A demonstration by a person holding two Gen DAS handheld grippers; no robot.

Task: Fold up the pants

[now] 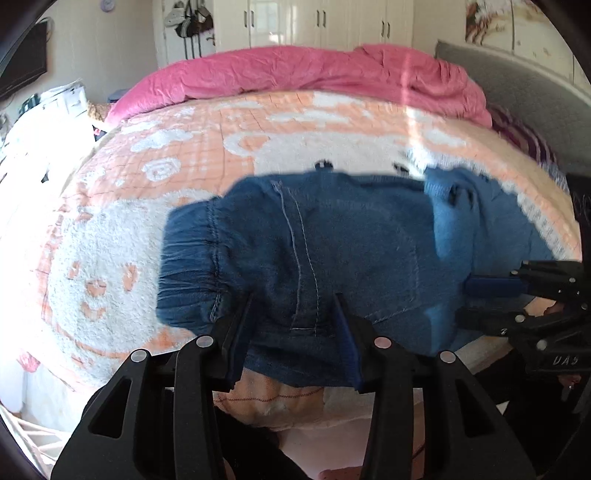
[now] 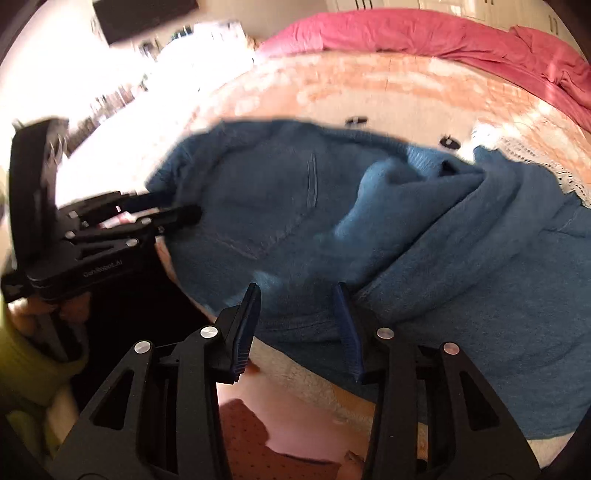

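Note:
Blue denim pants [image 1: 314, 240] lie bunched on the near side of the bed, elastic waistband to the left and a paler inside-out fold [image 1: 450, 221] to the right. My left gripper [image 1: 294, 299] is shut on a thick fold at the pants' near edge, and the cloth fills the gap between its pads. In the right wrist view the same gripper [image 2: 181, 205] bites the left edge of the pants [image 2: 295, 206]. My right gripper [image 2: 296, 288] stands open over the near edge, with denim showing between its fingers and its pads clear of the cloth. From the left wrist view the right gripper [image 1: 463, 301] has its jaws apart.
The bed carries a peach and white fleece blanket [image 1: 147, 221] with a crumpled pink duvet [image 1: 295, 70] along its far side. A grey headboard [image 1: 517, 74] stands at the right and white wardrobes [image 1: 317, 22] behind. A hand in a yellow-green sleeve [image 2: 22, 350] holds the left gripper.

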